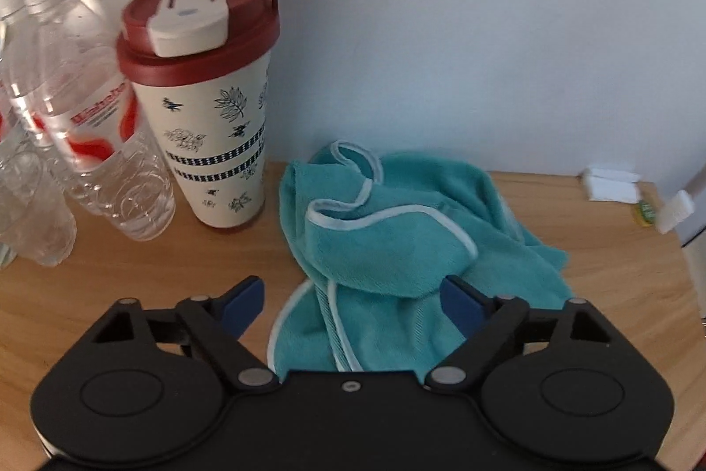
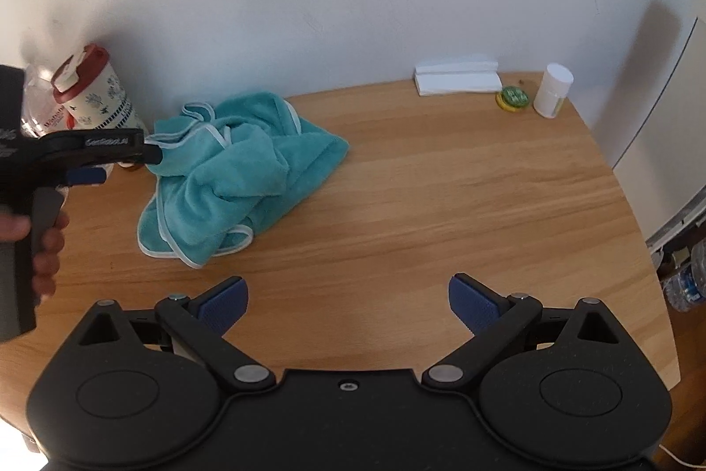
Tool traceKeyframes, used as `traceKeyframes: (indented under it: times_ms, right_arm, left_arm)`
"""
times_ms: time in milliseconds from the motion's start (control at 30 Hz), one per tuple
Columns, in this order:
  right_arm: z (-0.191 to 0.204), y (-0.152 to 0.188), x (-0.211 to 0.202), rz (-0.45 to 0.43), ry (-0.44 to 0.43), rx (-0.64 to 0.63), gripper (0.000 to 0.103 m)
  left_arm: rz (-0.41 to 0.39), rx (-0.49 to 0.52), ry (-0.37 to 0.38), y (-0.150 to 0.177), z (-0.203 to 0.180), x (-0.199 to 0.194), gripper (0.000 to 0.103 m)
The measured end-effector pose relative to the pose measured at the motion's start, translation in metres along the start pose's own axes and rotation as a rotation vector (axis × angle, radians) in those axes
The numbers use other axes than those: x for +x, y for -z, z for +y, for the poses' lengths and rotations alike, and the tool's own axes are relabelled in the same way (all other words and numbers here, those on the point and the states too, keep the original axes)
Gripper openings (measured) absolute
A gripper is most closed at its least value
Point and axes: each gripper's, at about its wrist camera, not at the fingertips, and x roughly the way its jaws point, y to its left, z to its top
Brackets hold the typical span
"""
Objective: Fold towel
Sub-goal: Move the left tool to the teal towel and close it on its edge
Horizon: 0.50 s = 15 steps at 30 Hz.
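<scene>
In the left wrist view the jaws of the left gripper [image 1: 353,299] stand spread wide, grasping nothing, its blue-padded fingers [image 1: 245,305] on either side of the near part of the crumpled teal terry towel with pale piping [image 1: 397,232]. The towel lies in a heap on the light wooden table [image 1: 132,276], close to the white wall. Just left of it stands a cream travel cup with leaf prints and a dark red lid [image 1: 212,109], and further left lean clear plastic water bottles with red labels [image 1: 88,126]. At the far right edge lies a small stack of white paper [image 1: 611,184]. In the right wrist view the right gripper [image 2: 348,305] is likewise released, jaws wide apart over bare wood, well clear of the towel [image 2: 229,179], which sits ahead and to the left. The left gripper [image 2: 128,148] reaches in from the left, held by a hand [image 2: 44,246], its tip at the towel's left edge. At the table's back right stand a white cylindrical container [image 2: 551,91], a small green and yellow round item [image 2: 512,98] and the white paper [image 2: 459,78].
</scene>
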Motion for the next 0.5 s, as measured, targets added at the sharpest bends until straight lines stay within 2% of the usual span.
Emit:
traceKeyframes:
  times_ms: [100,200,367,500]
  right_arm:
    - [-0.005,0.003,0.006,0.022,0.005,0.004,0.1]
    - [-0.007,0.005,0.011,0.044,-0.001,0.001,0.1]
    - [-0.009,0.006,0.016,0.051,0.007,-0.022,0.099]
    - [-0.011,0.004,0.019,0.05,0.009,-0.027,0.099]
  left_arm:
    - [0.019,-0.024,0.002,-0.005,0.001,0.016,0.079]
    - [0.037,-0.042,0.019,-0.007,0.0,0.03,0.071]
    - [0.063,-0.055,0.032,-0.007,-0.003,0.045,0.035]
    - [0.046,-0.044,0.037,-0.007,-0.003,0.044,0.019]
